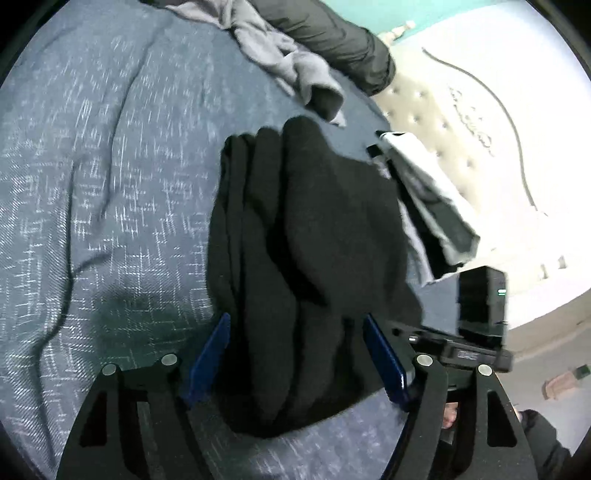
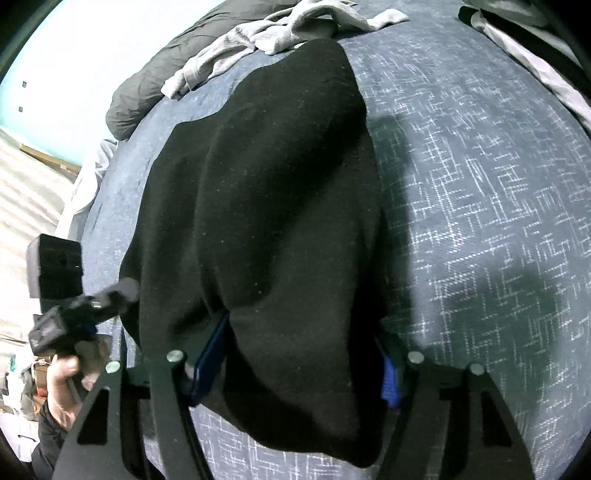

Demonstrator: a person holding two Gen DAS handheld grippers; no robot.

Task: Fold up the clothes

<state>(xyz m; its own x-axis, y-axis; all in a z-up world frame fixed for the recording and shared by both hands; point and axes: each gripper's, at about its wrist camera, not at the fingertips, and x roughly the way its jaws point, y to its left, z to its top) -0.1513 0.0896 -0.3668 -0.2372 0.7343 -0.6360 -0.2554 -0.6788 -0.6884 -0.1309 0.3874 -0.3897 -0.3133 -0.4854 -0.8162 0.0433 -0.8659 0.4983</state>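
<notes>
A black garment [image 1: 314, 229] lies bunched in long folds on the blue-grey patterned bed cover [image 1: 110, 184]. My left gripper [image 1: 295, 319] straddles its near end, and the cloth fills the gap and touches both blue pads [image 1: 210, 350]. In the right wrist view the same black garment [image 2: 266, 203] runs away from me. My right gripper [image 2: 303, 325] sits over its near end, with cloth bulging between the pads [image 2: 208, 354] and draped over their tips. Each view shows the other gripper's body at its edge, with a person's hand [image 2: 62, 380] on the left one.
A crumpled grey garment [image 1: 288, 59] and a dark grey padded item [image 1: 332, 33] lie at the far side of the bed. A folded black-and-white garment [image 1: 424, 192] rests by the bed's right edge. Beyond that edge is a pale tufted surface [image 1: 424, 107].
</notes>
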